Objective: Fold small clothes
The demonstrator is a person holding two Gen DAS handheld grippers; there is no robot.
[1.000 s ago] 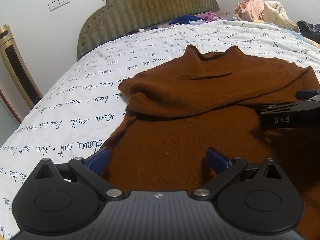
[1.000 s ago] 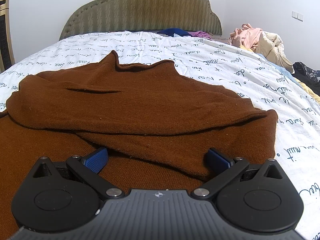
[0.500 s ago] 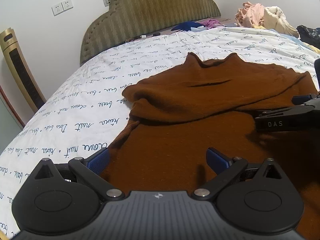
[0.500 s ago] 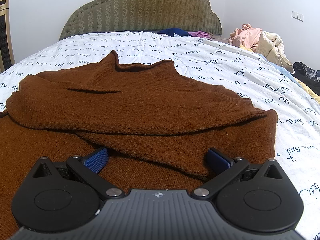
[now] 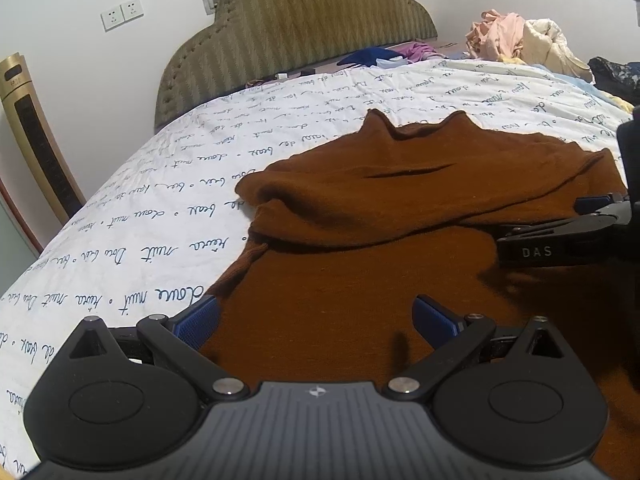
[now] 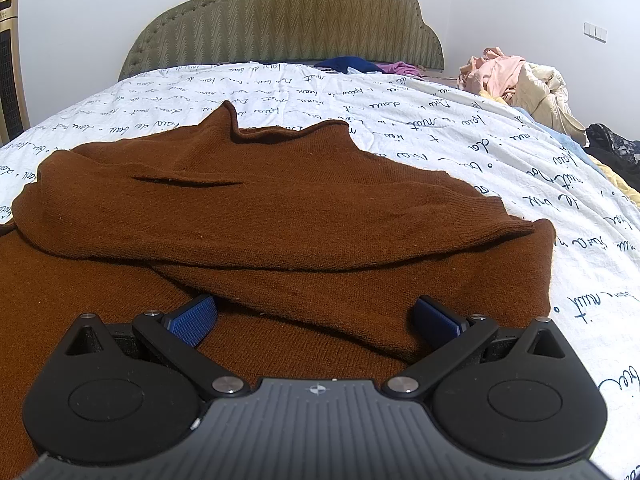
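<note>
A brown knit sweater [image 5: 400, 208] lies on the white bedspread with blue script [image 5: 160, 216], collar toward the headboard, both sleeves folded across its body. My left gripper [image 5: 316, 318] is open and empty, low over the sweater's lower left part near its left edge. My right gripper [image 6: 314, 316] is open and empty, low over the sweater [image 6: 256, 216] where the folded sleeve crosses the body. The right gripper also shows at the right edge of the left wrist view [image 5: 576, 224].
A green padded headboard [image 6: 280, 20] stands at the far end. A heap of pink and cream clothes [image 6: 516, 84] and dark clothing [image 6: 612, 148] lie at the bed's right side. Blue and purple garments [image 6: 360, 65] lie near the headboard. A gold-framed stand [image 5: 36, 136] is at left.
The left gripper has risen and tilted up slightly, so the bed and headboard sit lower in its view. The right gripper and the sweater have not moved.
</note>
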